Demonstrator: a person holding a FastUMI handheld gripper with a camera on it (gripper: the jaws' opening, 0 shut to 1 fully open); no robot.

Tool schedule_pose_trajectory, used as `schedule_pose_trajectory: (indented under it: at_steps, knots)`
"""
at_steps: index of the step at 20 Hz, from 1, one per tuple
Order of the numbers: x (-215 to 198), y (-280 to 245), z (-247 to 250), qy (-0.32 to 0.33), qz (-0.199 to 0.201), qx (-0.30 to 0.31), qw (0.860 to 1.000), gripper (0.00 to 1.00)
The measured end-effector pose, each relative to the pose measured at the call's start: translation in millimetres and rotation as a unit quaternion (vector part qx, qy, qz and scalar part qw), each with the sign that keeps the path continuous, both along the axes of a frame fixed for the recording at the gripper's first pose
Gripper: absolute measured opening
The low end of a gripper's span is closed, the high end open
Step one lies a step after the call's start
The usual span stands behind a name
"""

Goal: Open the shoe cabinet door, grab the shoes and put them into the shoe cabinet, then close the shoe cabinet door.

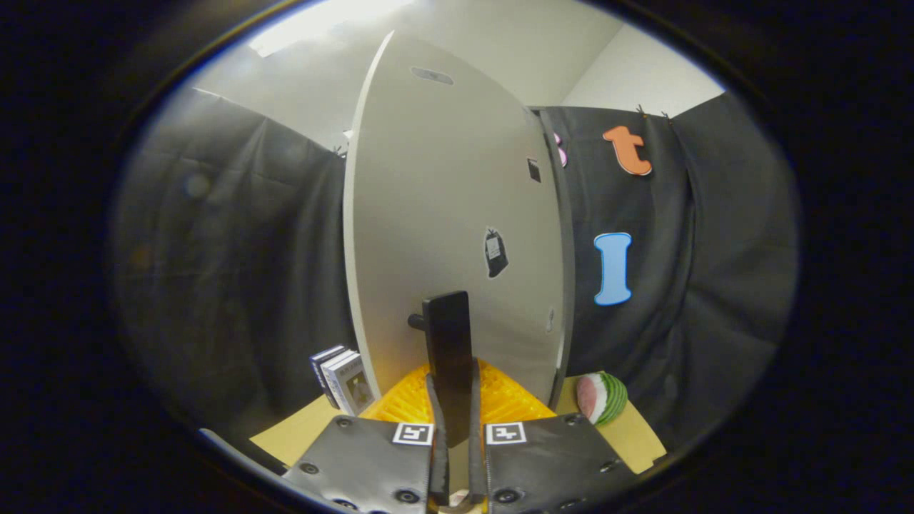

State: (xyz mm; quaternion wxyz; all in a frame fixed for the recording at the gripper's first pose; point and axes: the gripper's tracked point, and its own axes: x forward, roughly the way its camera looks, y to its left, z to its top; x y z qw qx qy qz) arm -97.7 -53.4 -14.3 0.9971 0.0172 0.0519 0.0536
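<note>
Gripper view: the tongs (455, 400) are closed on the dark upright handle (448, 360) of the shoe cabinet door (443, 214), both fingers (435, 428) pressing against its lower end from either side. The handle stands straight up between the fingers and rises just beyond their tips; a short dark peg at its upper left joins it to the door.

The door is a pale grey panel that stands directly ahead, at twelve o'clock from the tongs, and it is seen at an angle, its left edge nearer and its dark right edge farther off. A few small dark stickers (495, 252) are on its face.

Low down, just behind the fingers and at the foot of the door, lies a ribbed orange-yellow surface (510, 400). At about ten o'clock from the tongs, beside the door's left edge, a few small boxes (343, 378) stand upright on the tan bench (300, 432). At about two o'clock, past the door's right edge, a watermelon-slice toy (602, 397) rests on the bench. No more of the cabinet than its door can be made out.
</note>
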Motion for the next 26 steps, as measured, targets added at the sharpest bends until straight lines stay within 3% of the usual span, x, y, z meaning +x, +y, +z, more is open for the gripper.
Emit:
schedule_pose_trajectory:
  at_steps: [20, 26]
  knots:
    - [-28.8, -135.2, 6.6, 0.004, -0.094, 0.009, 0.996, 0.06]
    - [-28.5, -161.2, 9.3, 0.003, -0.084, 0.014, 0.996, 0.03]
